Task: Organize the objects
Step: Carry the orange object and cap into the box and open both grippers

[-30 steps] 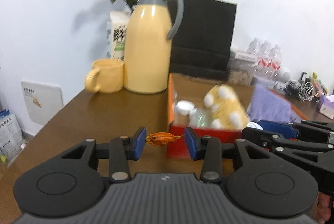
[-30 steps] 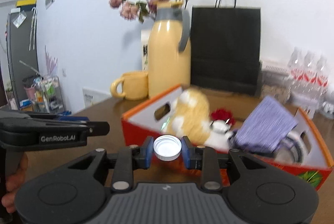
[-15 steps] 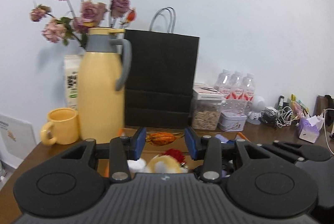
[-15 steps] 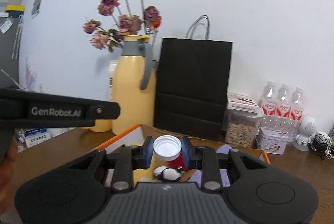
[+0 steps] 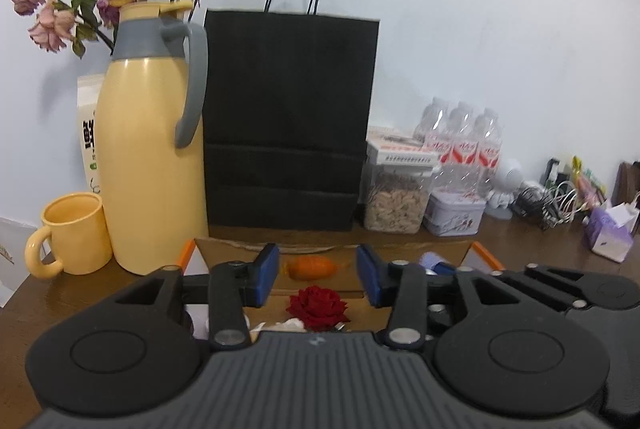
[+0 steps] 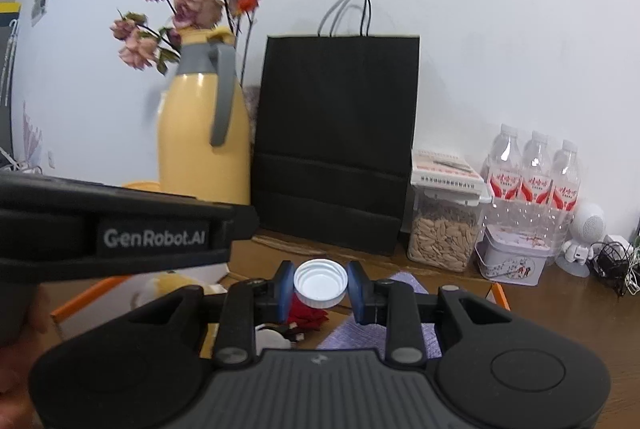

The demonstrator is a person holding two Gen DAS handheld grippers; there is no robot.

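The left tool [image 5: 317,274] hangs over the orange-edged cardboard box [image 5: 482,254], its jaws opening; the small orange dried bud [image 5: 311,267] sits between the blue pads, touching neither. Below it inside the box lies a red rose [image 5: 317,307]. The right tool [image 6: 320,287], also above the box, is clamped on a white bottle cap [image 6: 320,283]. A purple cloth [image 6: 348,333] lies in the box under it. Behind the box on the counter [image 5: 76,293] stand a yellow jug [image 5: 148,165], a black paper bag [image 5: 288,121] and a yellow mug [image 5: 72,233]
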